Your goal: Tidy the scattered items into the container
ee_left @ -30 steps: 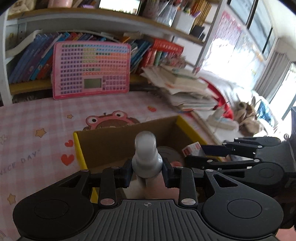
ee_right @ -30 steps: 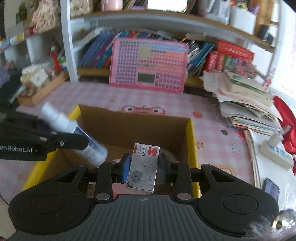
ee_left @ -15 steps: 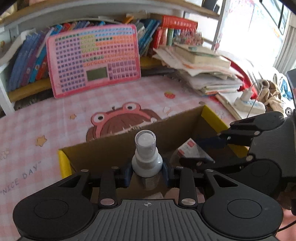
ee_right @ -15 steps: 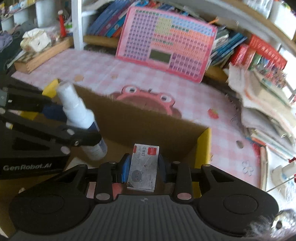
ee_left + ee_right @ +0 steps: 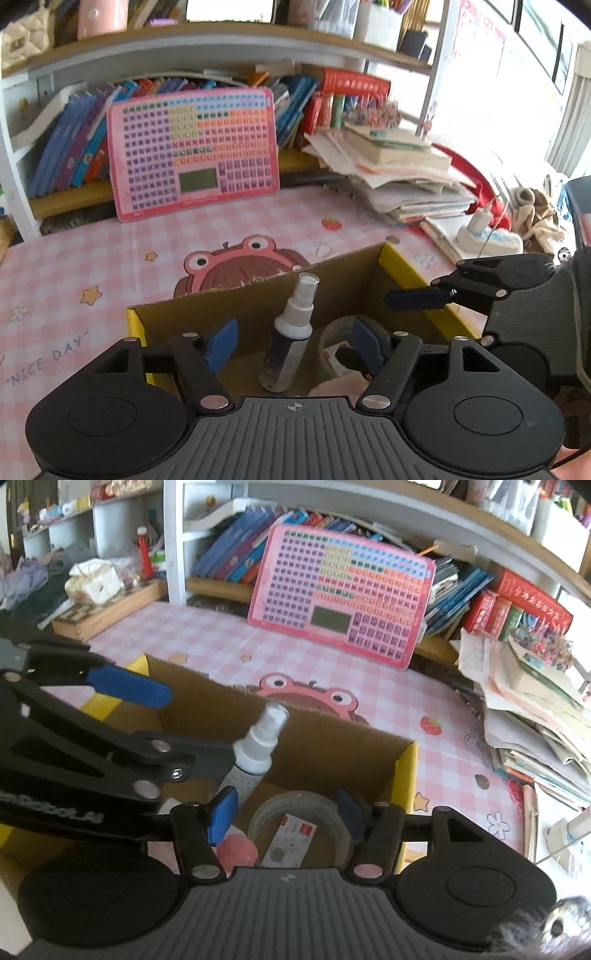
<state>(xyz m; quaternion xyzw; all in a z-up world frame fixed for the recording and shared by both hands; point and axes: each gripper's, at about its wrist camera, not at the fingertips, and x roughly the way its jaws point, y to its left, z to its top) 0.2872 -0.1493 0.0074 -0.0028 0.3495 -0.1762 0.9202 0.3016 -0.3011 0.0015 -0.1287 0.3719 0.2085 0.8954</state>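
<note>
left gripper (image 5: 295, 341): jaws are opening wide over the cardboard box (image 5: 251, 302), gripping nothing; the blue pads (image 5: 221, 345) are standing clear on both sides of the spray bottle (image 5: 291, 332).
right gripper (image 5: 282, 814): jaws are opening above the box, pads touching nothing; the small card pack (image 5: 290, 840) is lying just below and between them.
spray bottle: inside the box, long axis nearly upright, white nozzle pointing up and leaning slightly toward the far wall, base down near the tool.
card pack: resting inside the tape roll (image 5: 301, 821), long axis slanting away to the right.
pink lump (image 5: 236, 853): just left of the tape roll.
</note>
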